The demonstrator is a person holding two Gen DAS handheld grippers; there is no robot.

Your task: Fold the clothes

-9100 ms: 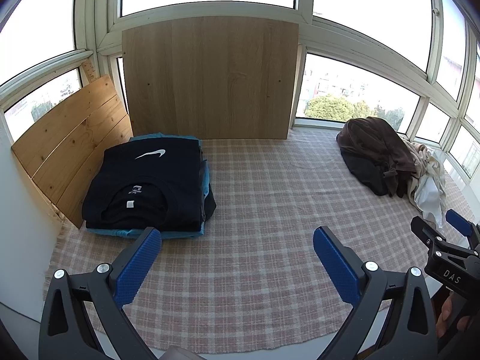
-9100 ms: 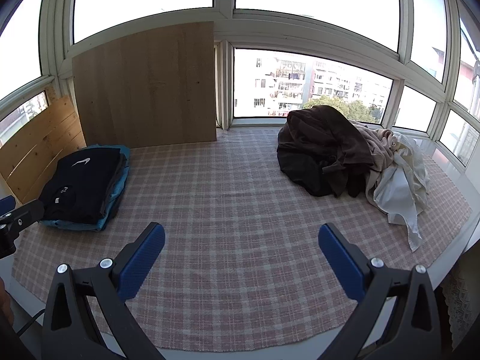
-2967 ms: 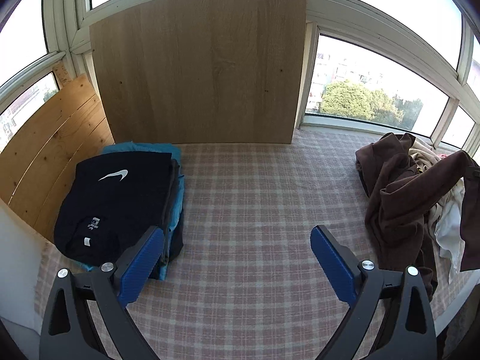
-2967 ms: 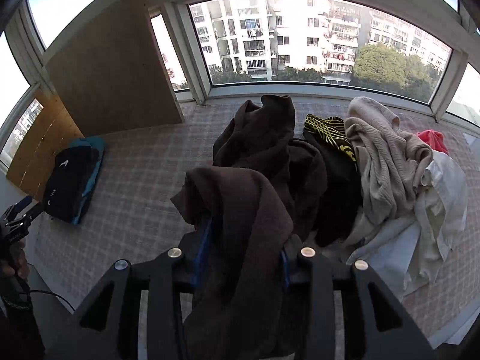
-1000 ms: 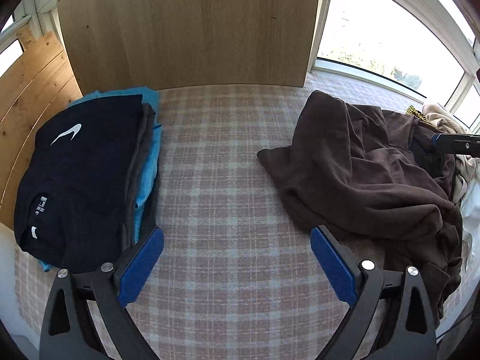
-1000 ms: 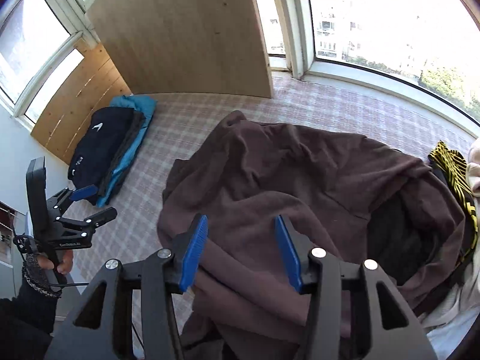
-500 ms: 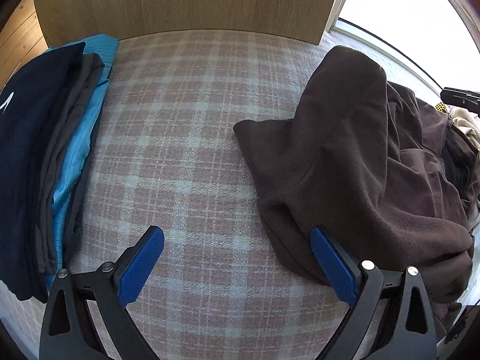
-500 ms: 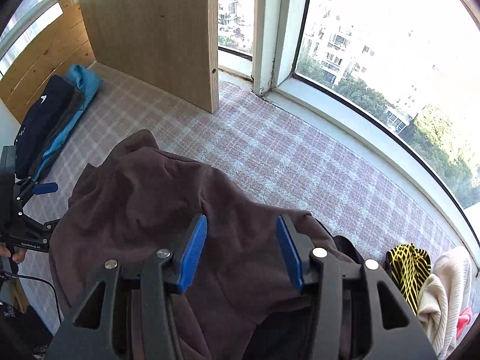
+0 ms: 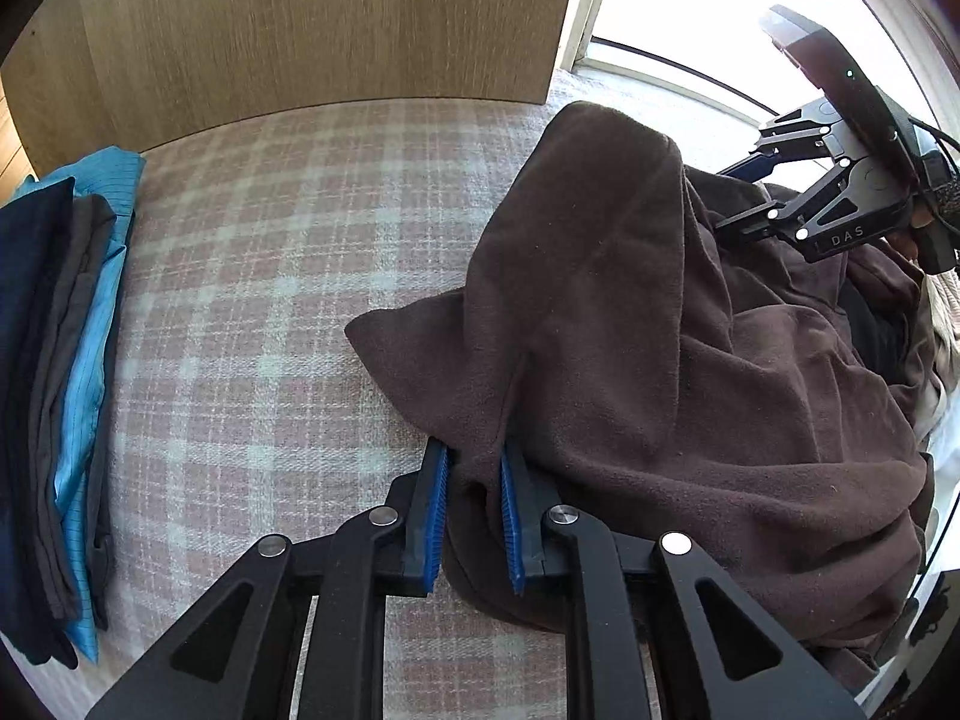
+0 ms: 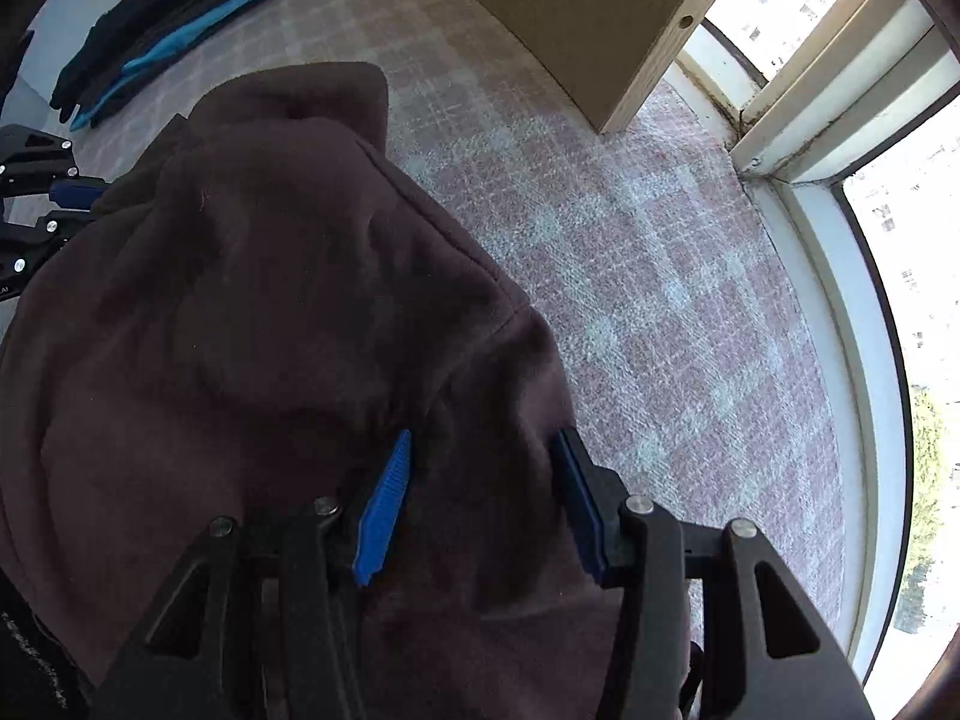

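A dark brown fleece garment (image 9: 630,330) lies crumpled on the plaid cloth (image 9: 258,300), with a hood-like fold rising at its far side. At the garment's near left edge my left gripper (image 9: 473,510) is shut on a fold of the fleece. My right gripper (image 10: 480,504) grips a thick bunch of the same garment (image 10: 270,300) at its far right side. It shows in the left wrist view as the right gripper (image 9: 774,204), held by a hand. The left gripper (image 10: 42,210) appears at the left edge of the right wrist view.
A stack of folded dark and blue clothes (image 9: 60,360) lies at the left. A wooden board (image 9: 300,30) stands at the back against the window frame (image 10: 798,138). More unfolded clothes (image 9: 939,324) peek out at the far right.
My left gripper was open beside the garment half a second ago and has now shut on its near edge. The right gripper has swung lower over the cloth, still holding the fleece.
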